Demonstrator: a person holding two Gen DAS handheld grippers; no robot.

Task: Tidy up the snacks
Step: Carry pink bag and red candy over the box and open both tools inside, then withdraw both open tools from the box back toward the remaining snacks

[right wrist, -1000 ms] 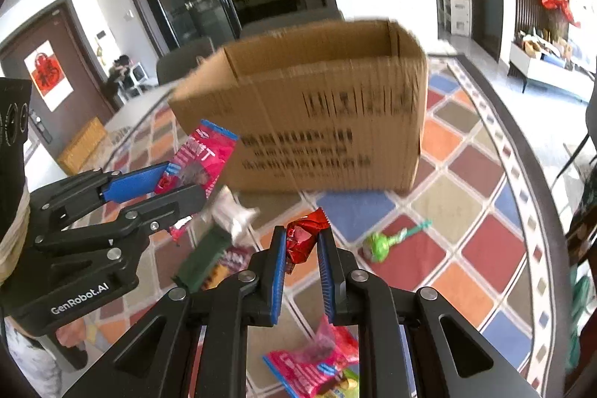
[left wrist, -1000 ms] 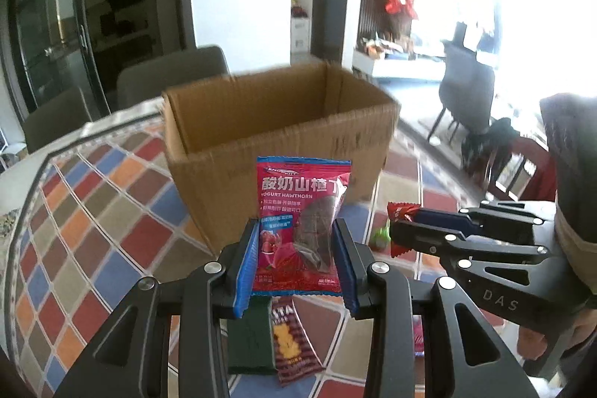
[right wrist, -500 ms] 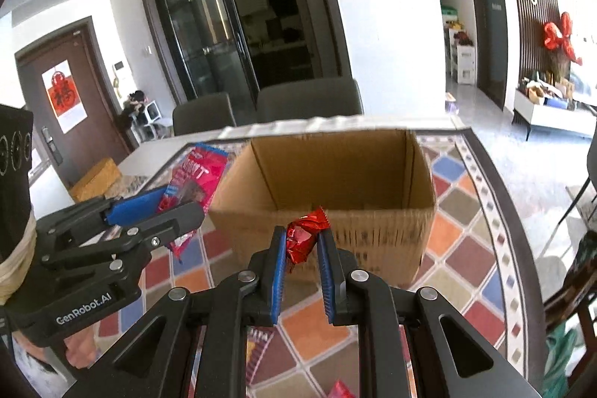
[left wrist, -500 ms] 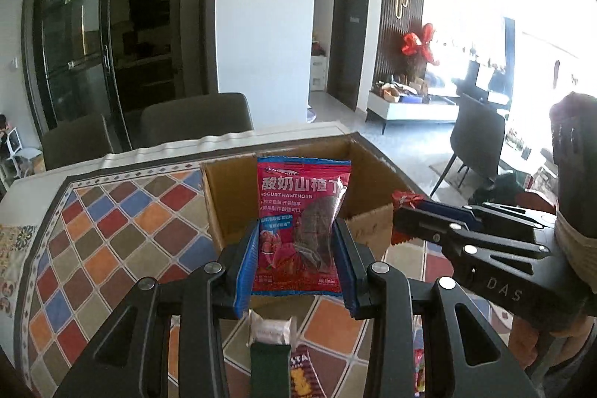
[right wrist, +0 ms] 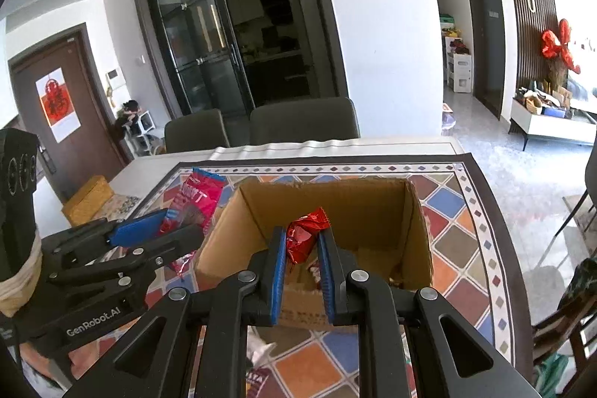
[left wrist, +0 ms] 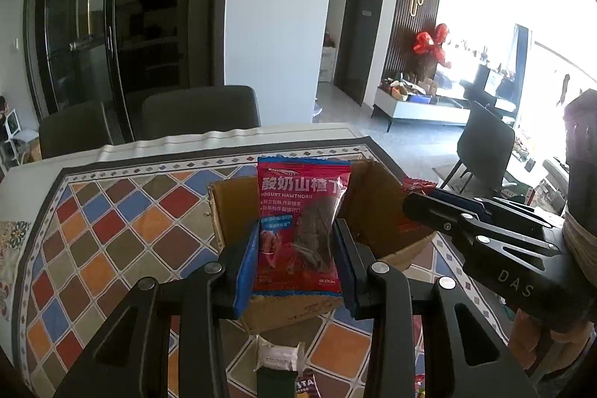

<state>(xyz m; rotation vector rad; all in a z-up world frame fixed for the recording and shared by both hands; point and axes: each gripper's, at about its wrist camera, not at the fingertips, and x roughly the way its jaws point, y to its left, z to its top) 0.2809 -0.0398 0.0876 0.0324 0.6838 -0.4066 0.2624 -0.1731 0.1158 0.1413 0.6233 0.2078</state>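
Observation:
My left gripper (left wrist: 296,248) is shut on a red Yogurt Hawthorn packet (left wrist: 300,211) and holds it upright over the near wall of an open cardboard box (left wrist: 231,211). My right gripper (right wrist: 302,248) is shut on a small red foil candy (right wrist: 304,235), held over the box's (right wrist: 418,230) open top. In the right wrist view the left gripper (right wrist: 175,230) and its packet (right wrist: 194,204) are just left of the box. In the left wrist view the right gripper (left wrist: 414,202) reaches in from the right over the box.
The box stands on a tablecloth of coloured diamonds (left wrist: 123,237). Loose snacks lie near me: a white wrapped one (left wrist: 278,355) and a dark red packet (right wrist: 259,379). Some wrappers lie inside the box (right wrist: 317,273). Grey chairs (right wrist: 302,120) stand behind the table.
Both grippers have risen and moved forward with their snacks, from in front of the box's side to above its open top. Both stay shut.

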